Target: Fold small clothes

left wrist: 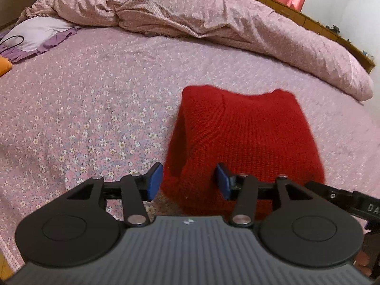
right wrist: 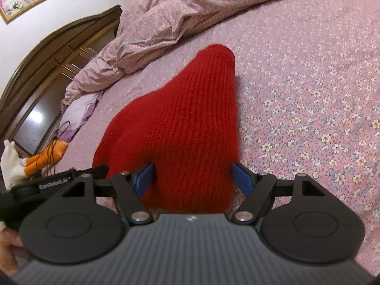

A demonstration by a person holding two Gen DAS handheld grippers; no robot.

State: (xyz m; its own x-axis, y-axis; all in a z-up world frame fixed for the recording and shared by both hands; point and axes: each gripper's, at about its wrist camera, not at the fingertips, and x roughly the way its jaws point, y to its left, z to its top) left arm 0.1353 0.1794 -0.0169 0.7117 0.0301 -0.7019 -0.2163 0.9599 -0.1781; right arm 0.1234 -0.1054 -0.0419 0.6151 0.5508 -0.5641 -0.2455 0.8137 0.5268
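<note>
A red knitted garment (left wrist: 247,137) lies folded into a thick block on the floral pink bedsheet (left wrist: 83,99). My left gripper (left wrist: 190,180) is open, its blue pads (left wrist: 154,180) on either side of the garment's near left corner. In the right wrist view the same red garment (right wrist: 185,123) stretches away from me. My right gripper (right wrist: 193,178) is open, its blue pads (right wrist: 242,178) on either side of the garment's near end. Whether the pads touch the knit is unclear.
A crumpled pink duvet (left wrist: 190,16) lies across the far side of the bed. A lilac pillow (left wrist: 38,33) with a black cable sits at the far left. An orange and white soft toy (right wrist: 35,159) lies by the dark wooden headboard (right wrist: 47,59).
</note>
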